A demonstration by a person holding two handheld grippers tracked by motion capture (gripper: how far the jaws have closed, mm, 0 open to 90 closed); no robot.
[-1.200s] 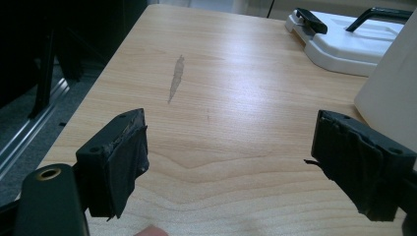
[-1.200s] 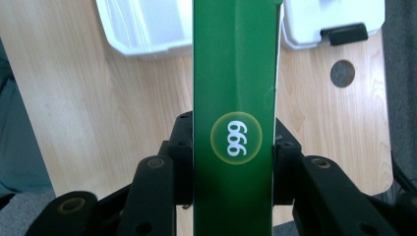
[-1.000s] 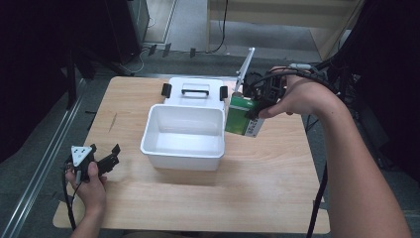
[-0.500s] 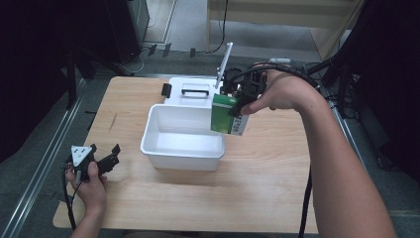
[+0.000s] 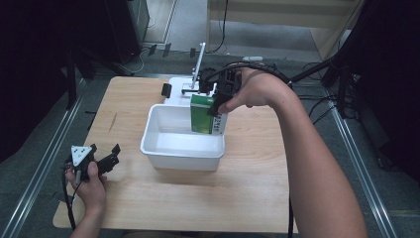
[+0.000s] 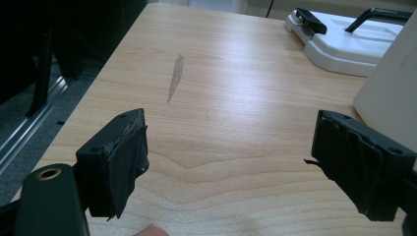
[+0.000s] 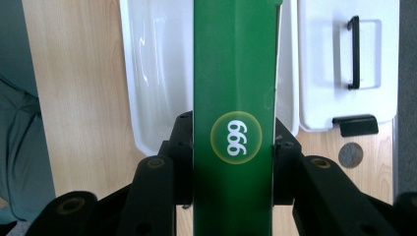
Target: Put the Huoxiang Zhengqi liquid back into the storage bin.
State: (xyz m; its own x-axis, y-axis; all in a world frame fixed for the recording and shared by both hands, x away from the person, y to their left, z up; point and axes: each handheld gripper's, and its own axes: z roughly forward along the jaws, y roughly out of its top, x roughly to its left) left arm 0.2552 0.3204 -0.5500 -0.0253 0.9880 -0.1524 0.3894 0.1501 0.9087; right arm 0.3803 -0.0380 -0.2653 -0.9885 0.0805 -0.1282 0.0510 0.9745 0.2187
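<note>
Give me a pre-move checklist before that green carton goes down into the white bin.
1. Grip: right tongs clamp both sides of the tall green cardboard carton: ok.
2. Carton over the white rectangular plastic bin, near its far right corner: ok.
3. Bin interior free of other items: ok.
4. White plastic lid with black handle lies flat behind the bin, out of the path: ok.
5. Left tongs open, resting on the light wooden table, away from the bin: ok.
6. Clearance between carton bottom and bin floor: cannot tell.

One green box (image 5: 201, 114), one white bin (image 5: 181, 147), one lid (image 7: 344, 64), one coin (image 7: 350, 155)
</note>
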